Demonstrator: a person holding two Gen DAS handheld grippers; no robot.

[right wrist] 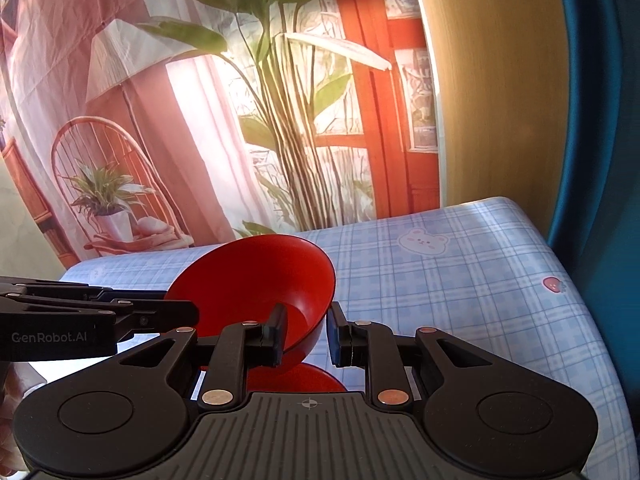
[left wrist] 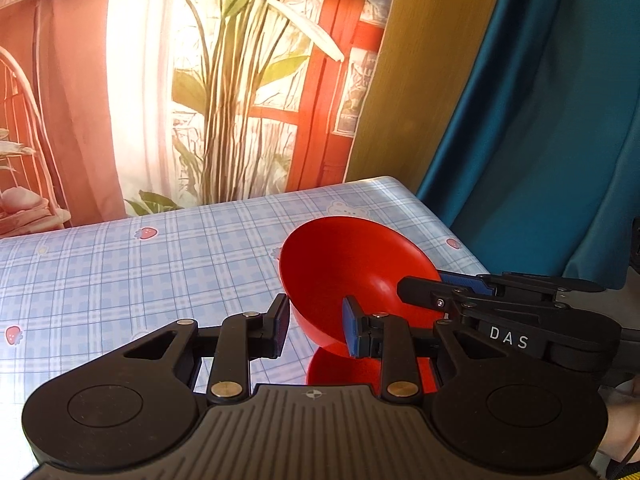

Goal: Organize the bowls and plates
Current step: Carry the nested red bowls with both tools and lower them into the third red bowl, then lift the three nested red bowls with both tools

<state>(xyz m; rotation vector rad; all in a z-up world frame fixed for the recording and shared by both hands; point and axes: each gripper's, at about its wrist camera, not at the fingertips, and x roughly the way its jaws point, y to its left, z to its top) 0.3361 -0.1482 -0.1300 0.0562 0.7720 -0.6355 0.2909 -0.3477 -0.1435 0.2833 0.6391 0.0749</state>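
The red bowl (left wrist: 356, 268) is held tilted above the plaid tablecloth (left wrist: 140, 272), clear of the surface, its mouth turned toward 11 o'clock in the left wrist view and toward 1 o'clock in the right wrist view.

Tool state: the left gripper (left wrist: 316, 326) is clamped on the bowl's near wall, one pad inside and one outside. The right gripper (right wrist: 306, 334) is clamped on the opposite wall in the same manner.

Handling (judgement): the bowl looks like thin, rigid, glossy plastic; expect it to be light and slippery rather than fragile. The rim wall is the practical hold. Keep both pads square to the wall, since a smooth curved surface may pivot or slide out under a two-point grip.

Not determinable:
- A red shape (right wrist: 296, 378) lies below the bowl at 6 o'clock, largely covered by the gripper body; whether it is a second bowl, a plate or a reflection cannot be told.
- The bowl's base is hidden.
- No other plates or bowls are in view.
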